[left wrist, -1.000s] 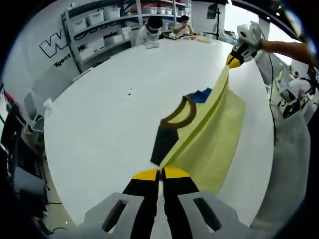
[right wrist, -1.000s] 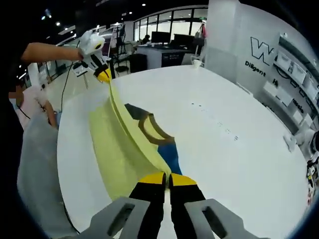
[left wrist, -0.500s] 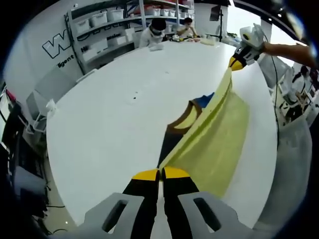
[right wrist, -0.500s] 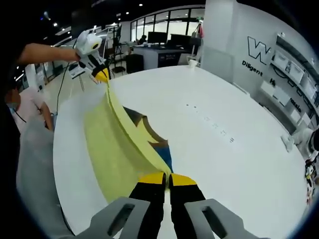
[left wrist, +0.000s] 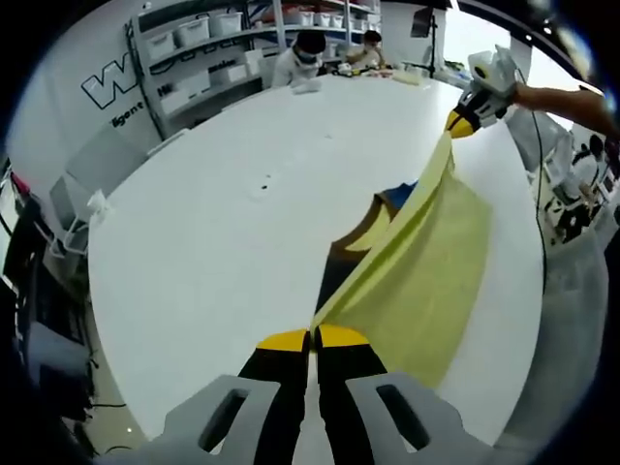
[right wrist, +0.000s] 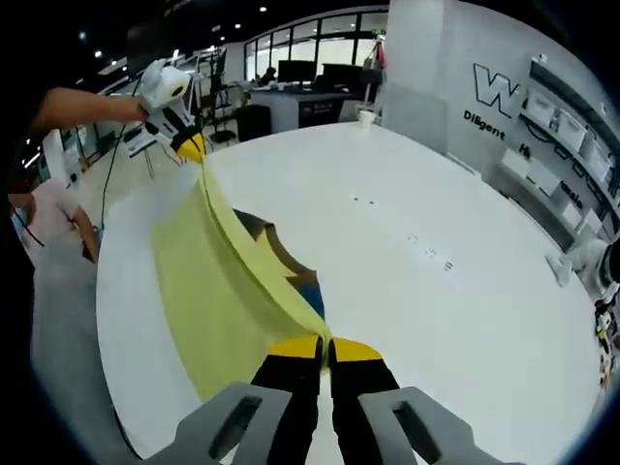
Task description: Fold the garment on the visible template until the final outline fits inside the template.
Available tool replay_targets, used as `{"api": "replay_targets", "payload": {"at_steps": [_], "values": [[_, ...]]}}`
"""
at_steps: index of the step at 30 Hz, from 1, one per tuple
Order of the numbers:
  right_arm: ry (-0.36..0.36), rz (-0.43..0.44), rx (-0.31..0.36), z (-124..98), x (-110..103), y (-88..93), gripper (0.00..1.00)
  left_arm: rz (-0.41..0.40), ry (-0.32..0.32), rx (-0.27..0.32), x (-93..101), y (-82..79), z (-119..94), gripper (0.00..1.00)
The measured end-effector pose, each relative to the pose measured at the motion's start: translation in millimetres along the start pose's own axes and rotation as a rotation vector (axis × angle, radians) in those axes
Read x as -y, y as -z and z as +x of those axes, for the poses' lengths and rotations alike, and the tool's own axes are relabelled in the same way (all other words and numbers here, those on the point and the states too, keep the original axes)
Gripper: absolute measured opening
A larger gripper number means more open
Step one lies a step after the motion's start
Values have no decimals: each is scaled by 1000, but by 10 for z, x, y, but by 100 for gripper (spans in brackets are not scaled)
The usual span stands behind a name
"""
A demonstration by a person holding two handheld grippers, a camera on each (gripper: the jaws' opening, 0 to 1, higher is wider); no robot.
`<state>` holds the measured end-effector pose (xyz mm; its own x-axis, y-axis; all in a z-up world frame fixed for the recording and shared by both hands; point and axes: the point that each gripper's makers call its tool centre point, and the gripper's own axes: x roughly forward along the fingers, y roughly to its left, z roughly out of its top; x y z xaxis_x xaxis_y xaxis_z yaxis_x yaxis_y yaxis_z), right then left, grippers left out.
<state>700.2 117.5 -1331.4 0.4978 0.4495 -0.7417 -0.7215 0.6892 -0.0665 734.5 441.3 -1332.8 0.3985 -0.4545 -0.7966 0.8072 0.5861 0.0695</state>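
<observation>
Round white table [left wrist: 194,242] | both hand-held grippers [left wrist: 312,337] [right wrist: 325,347] clamp soft yellow garment [left wrist: 426,281], stretched taut

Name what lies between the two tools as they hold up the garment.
The raised yellow edge of the garment spans from the left tool to the right tool, seen in the left gripper view; both tools are clamped on it above the white table.

Shelving [left wrist: 208,39] holding white bins is standing at upper left; ceiling spotlights [right wrist: 263,10] are shining above office desks [right wrist: 310,97].
</observation>
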Motion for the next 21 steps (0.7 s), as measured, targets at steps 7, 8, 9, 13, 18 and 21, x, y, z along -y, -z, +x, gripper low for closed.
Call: {"api": "replay_targets", "payload": {"at_steps": [7,8,9,13,18,21], "values": [[-5,11,9,54,29,-56,0,-6,3,-26,-11,65,57,3],[-5,7,5,70,34,-53,0,-8,3,-26,-12,63,63,3],[-6,3,2,77,36,-48,0,-9,4,-26,-12,62,67,3],[-9,8,-1,116,69,-30,0,-5,7,-28,-24,61,92,3],[-14,12,-6,167,88,-14,0,-14,7,-25,-57,64,137,3],[-14,16,-7,183,109,-15,0,-14,6,-28,-67,65,178,3]]}}
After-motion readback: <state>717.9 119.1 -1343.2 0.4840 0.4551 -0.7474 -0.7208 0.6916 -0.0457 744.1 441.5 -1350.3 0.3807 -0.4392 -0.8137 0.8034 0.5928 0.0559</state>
